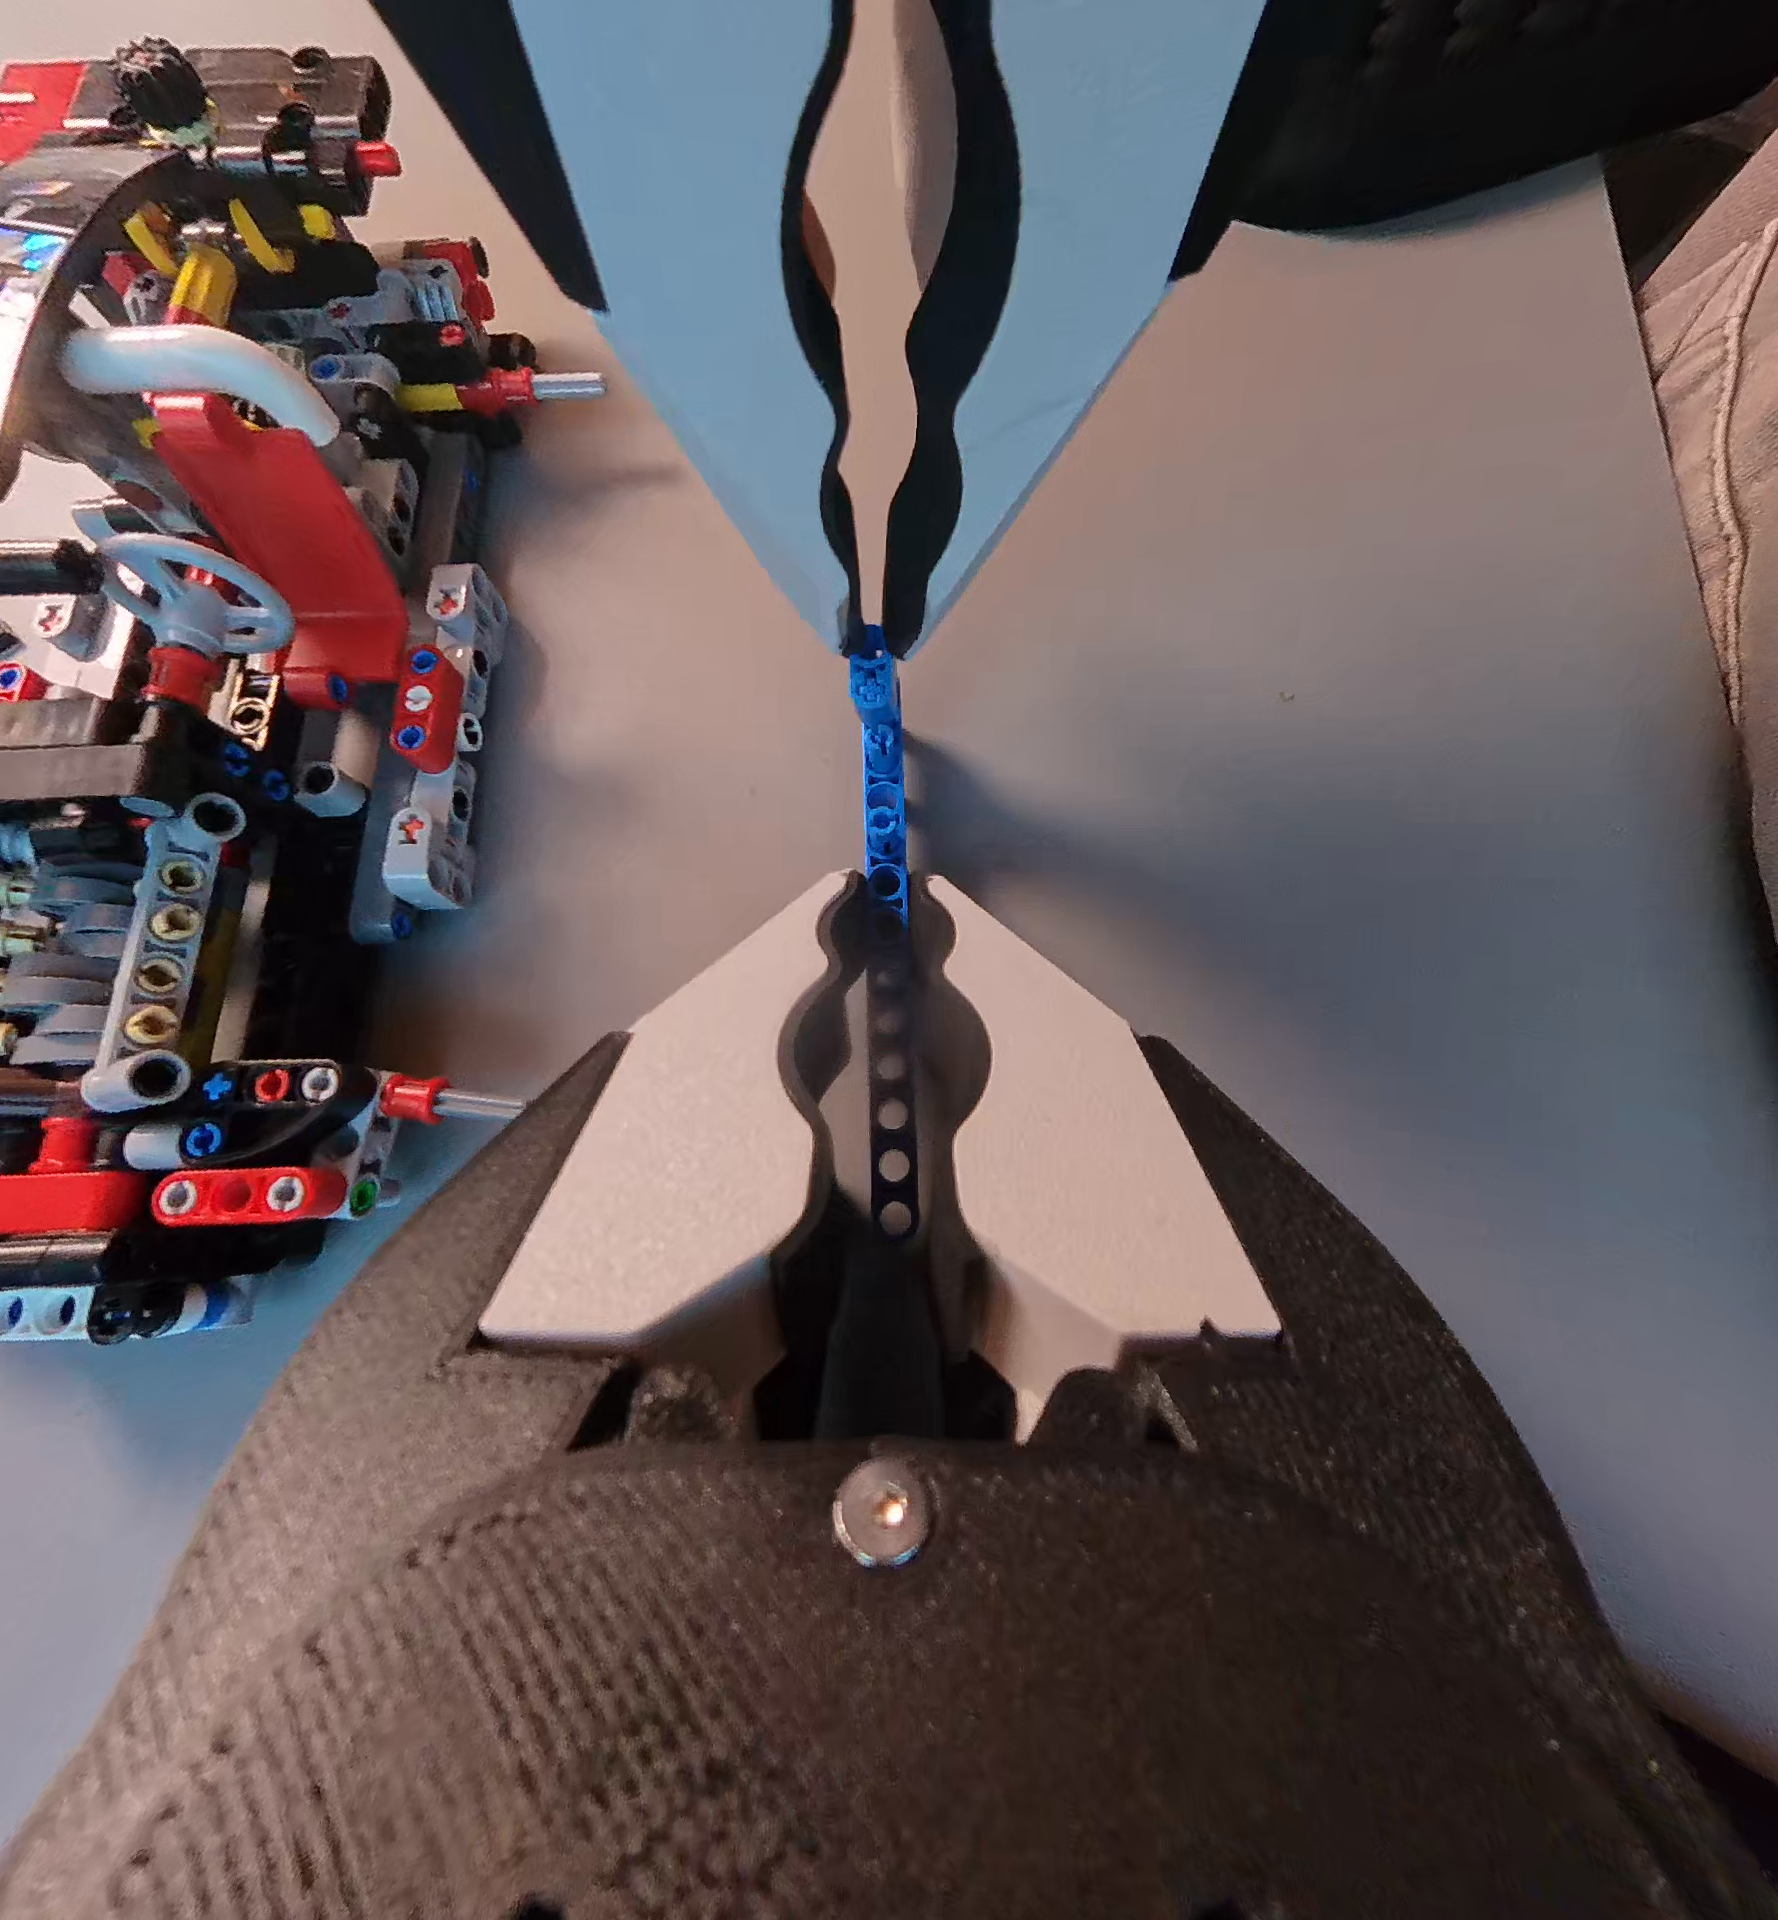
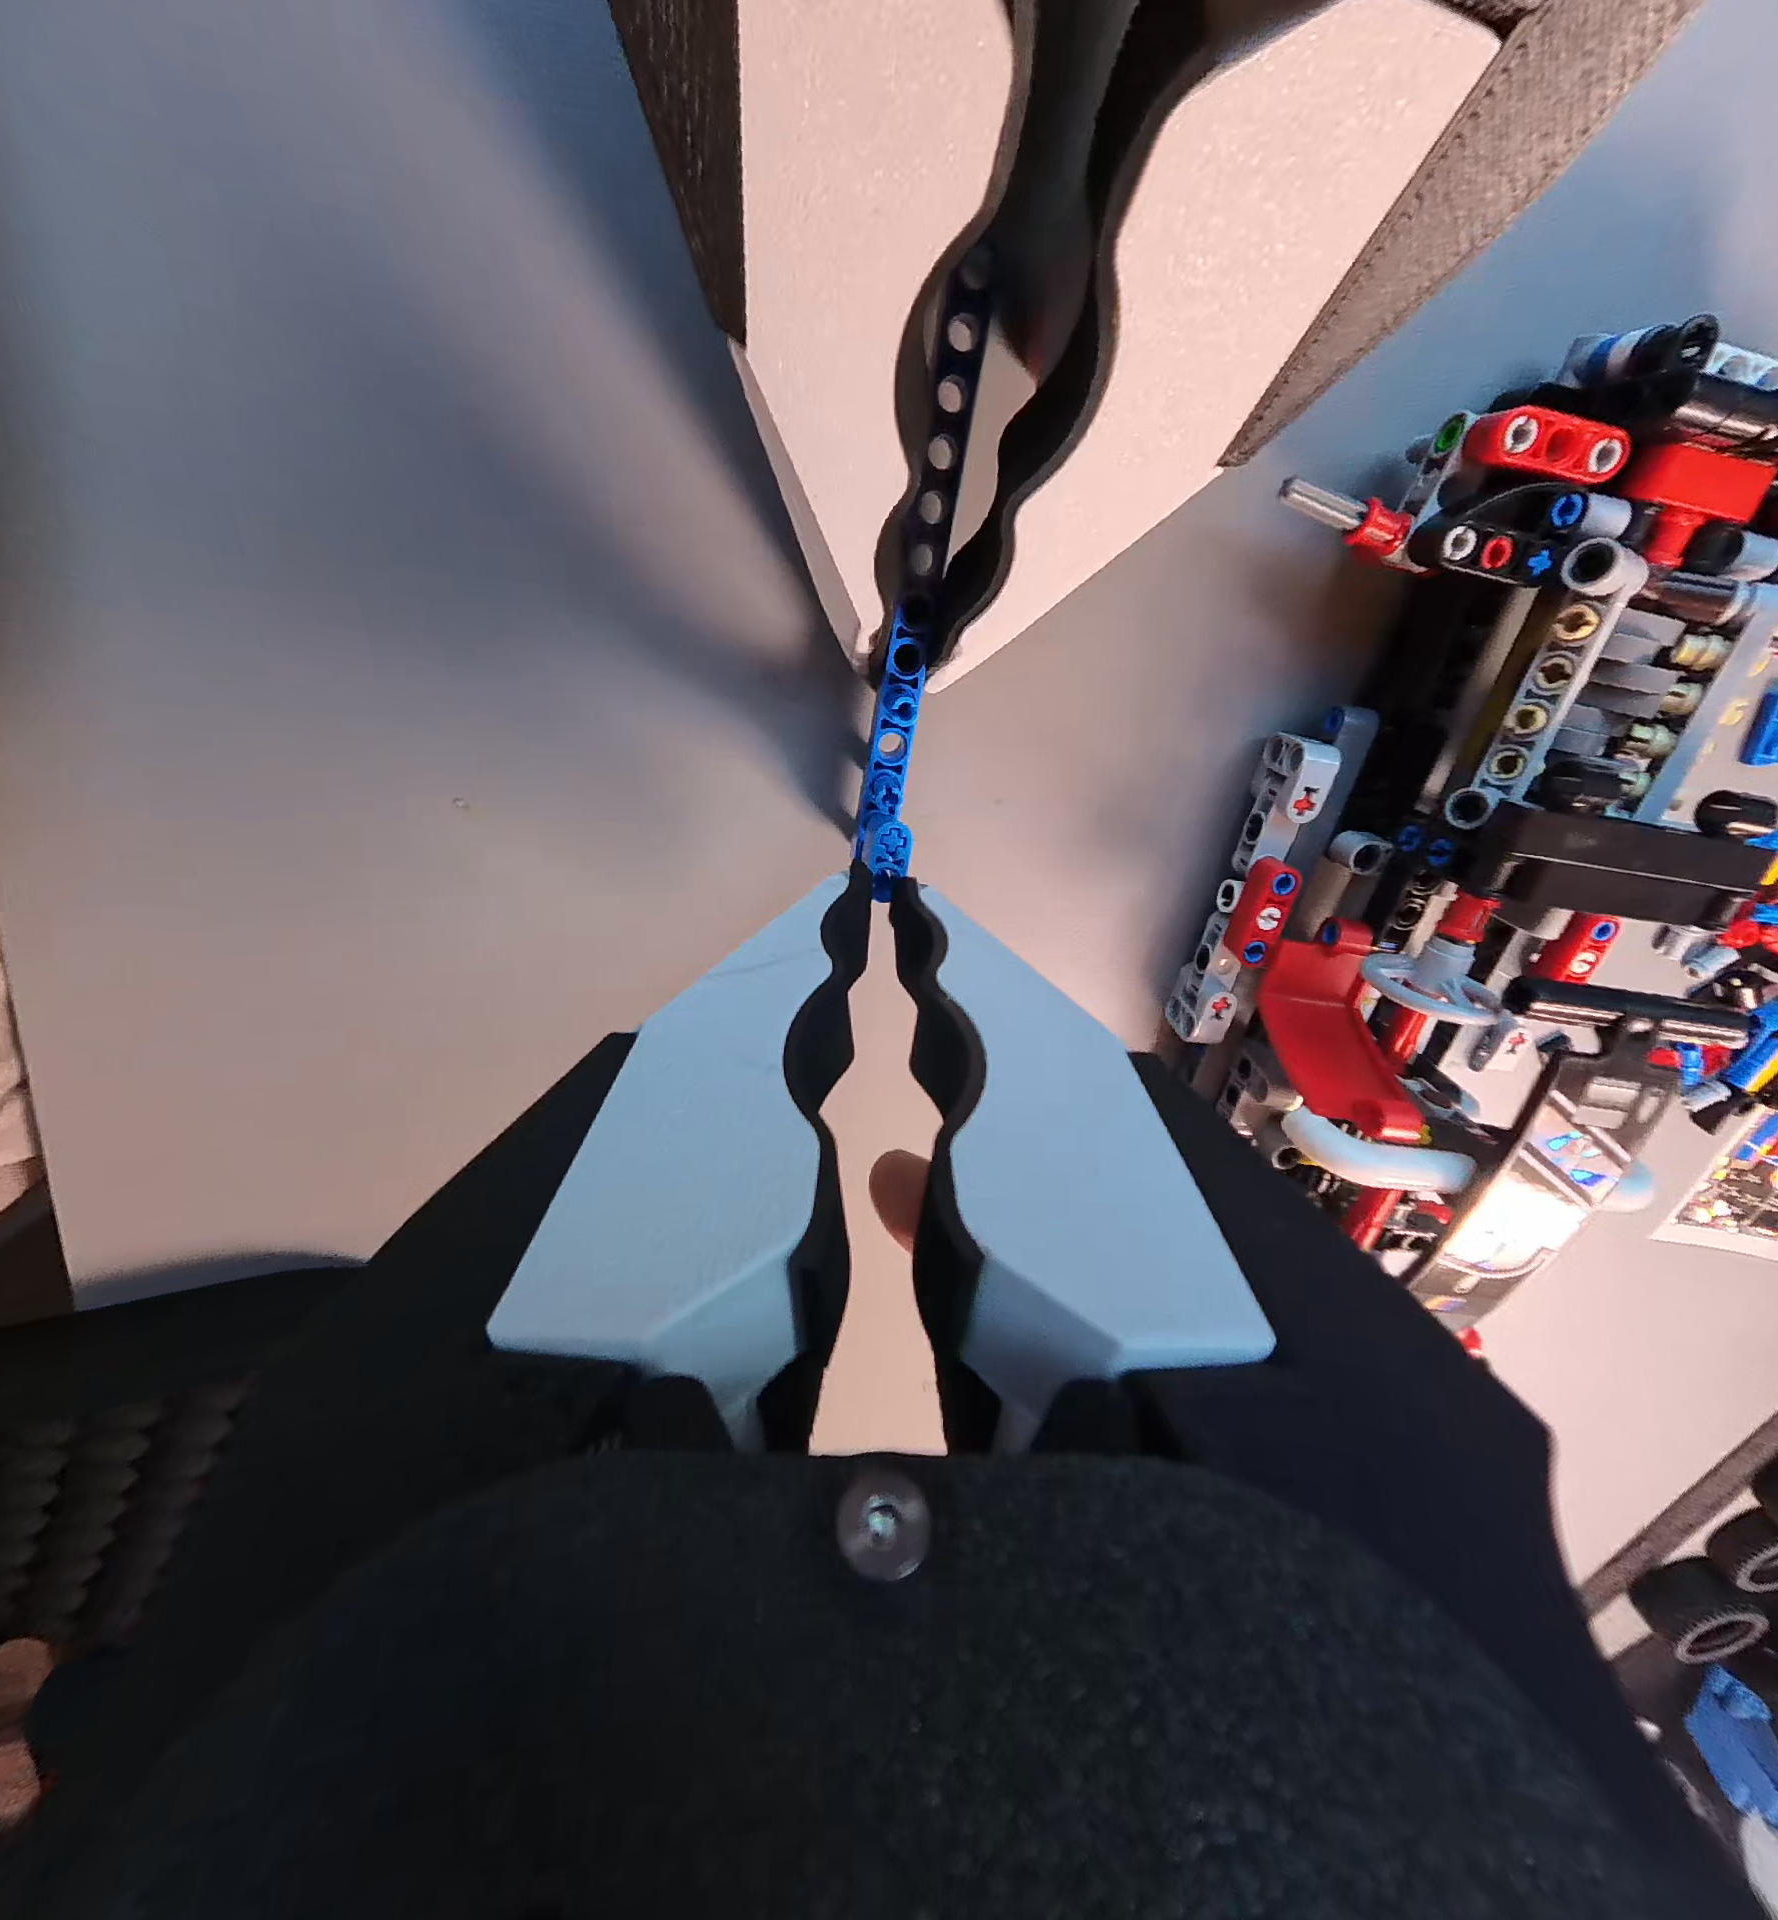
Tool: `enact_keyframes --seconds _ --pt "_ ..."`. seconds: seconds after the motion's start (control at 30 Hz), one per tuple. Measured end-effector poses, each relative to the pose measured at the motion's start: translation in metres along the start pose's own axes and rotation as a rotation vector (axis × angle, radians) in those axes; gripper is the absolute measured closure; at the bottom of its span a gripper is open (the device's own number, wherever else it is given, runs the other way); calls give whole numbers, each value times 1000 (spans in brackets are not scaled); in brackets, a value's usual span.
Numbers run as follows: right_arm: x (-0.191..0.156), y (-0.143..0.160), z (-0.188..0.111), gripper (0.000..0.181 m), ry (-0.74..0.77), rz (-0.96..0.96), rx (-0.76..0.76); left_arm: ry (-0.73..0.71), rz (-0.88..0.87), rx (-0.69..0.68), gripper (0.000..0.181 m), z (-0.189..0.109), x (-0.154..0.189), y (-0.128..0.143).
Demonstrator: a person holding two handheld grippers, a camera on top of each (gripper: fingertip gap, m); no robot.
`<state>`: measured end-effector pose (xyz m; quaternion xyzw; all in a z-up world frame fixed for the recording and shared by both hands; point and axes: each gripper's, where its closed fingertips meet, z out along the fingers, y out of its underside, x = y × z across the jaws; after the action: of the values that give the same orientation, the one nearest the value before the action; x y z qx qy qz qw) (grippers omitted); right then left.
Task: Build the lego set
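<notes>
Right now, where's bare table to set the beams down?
Free: the bare table between the gripped blue beam and the grey fabric at its edge. Crowded: the other side, filled by the lego model with protruding axles.

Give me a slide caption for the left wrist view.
Left gripper and right gripper pinch opposite ends of a blue beam, beside the model.

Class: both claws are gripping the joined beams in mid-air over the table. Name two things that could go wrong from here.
1. The right claw pinches only the very end of the blue beam, so it may slip out.
2. The blue beam overlaps the black beam only near the left claw; any twist or pull between the claws could likely pop that joint apart, dropping pieces onto the table beside the model.
</notes>
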<state>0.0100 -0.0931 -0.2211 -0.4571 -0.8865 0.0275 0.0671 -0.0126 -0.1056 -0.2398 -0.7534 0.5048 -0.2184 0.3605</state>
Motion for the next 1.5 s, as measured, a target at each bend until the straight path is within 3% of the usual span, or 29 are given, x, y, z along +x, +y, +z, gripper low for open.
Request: enact_keyframes --seconds 0.27,0.3,0.33,0.4,0.5,0.67,0.93,1.17,1.27,1.37,1.5 --pt "-3 -1 2 179 -7 9 22 -13 8 1 175 0 0 0" --pt "-17 -1 9 181 -94 10 27 -24 13 2 173 0 -1 0" --pt "-33 1 18 181 -88 -10 39 -18 14 -7 174 1 -1 0" --pt "-11 8 22 181 19 -54 1 -1 23 -15 174 -1 2 2" --pt "-13 2 6 181 -40 48 113 7 15 -4 175 -2 3 2" --pt "-4 2 -13 181 57 160 238 9 9 0 175 -2 2 1" --pt "-3 -9 -39 165 140 298 484 -8 6 9 176 -2 0 0" --pt "-5 -23 -79 156 112 477 950 10 -52 47 163 -5 -4 -4" --pt "-6 -26 -86 156 97 524 1065 14 -94 124 154 -17 -11 -15" --pt "-8 -23 -83 156 118 540 1086 -37 -115 204 152 -46 -28 -27" --pt "-14 -18 -72 158 136 545 1068 25 -111 165 166 -77 -11 -19"
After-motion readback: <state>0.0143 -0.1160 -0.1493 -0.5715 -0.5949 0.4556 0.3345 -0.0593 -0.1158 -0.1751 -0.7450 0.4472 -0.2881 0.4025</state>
